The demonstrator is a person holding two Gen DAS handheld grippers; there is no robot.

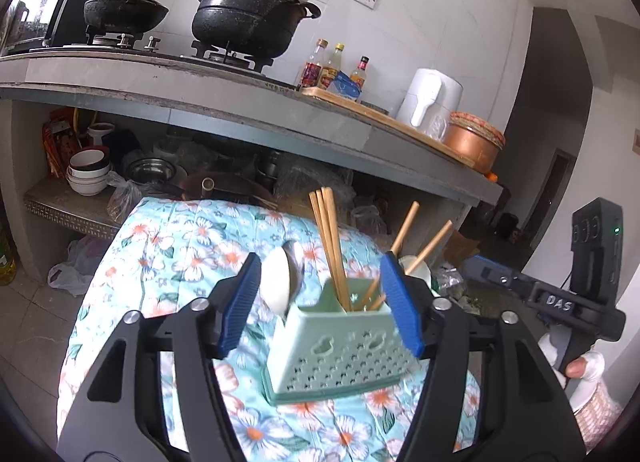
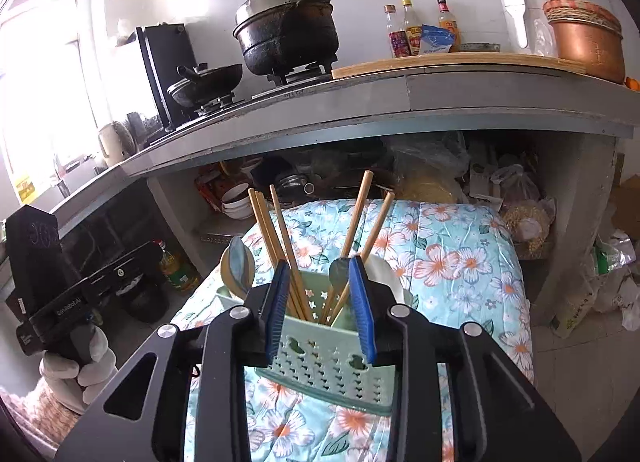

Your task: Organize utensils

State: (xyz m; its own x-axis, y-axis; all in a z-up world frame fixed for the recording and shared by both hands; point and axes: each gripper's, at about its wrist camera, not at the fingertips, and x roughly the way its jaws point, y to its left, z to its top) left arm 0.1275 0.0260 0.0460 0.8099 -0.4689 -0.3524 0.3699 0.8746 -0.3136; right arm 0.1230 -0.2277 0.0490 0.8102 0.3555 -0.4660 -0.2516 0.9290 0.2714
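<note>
A pale green perforated utensil holder (image 1: 340, 354) (image 2: 320, 362) stands on a table covered by a floral cloth (image 1: 180, 254) (image 2: 460, 262). Several wooden chopsticks (image 1: 330, 242) (image 2: 280, 238) stick up from its middle sections. A white spoon (image 1: 276, 282) and a metal spoon (image 1: 296, 262) lean in its left end, and another metal spoon (image 2: 338, 270) and a white spoon (image 2: 384, 270) sit at its right end. My left gripper (image 1: 320, 302) is open, its blue pads straddling the holder without pressing it. My right gripper (image 2: 320, 302) is open just in front of the holder, with nothing held.
Behind the table runs a grey counter (image 1: 240, 109) with a stove, a black pot (image 1: 248, 17), a wok (image 1: 124, 9), sauce bottles (image 1: 332, 65), a white kettle (image 1: 430, 101) and a copper pot (image 1: 476, 141). Bowls (image 1: 88, 173) and plastic bags fill the shelf below. A gloved hand (image 2: 80, 374) holds the other gripper.
</note>
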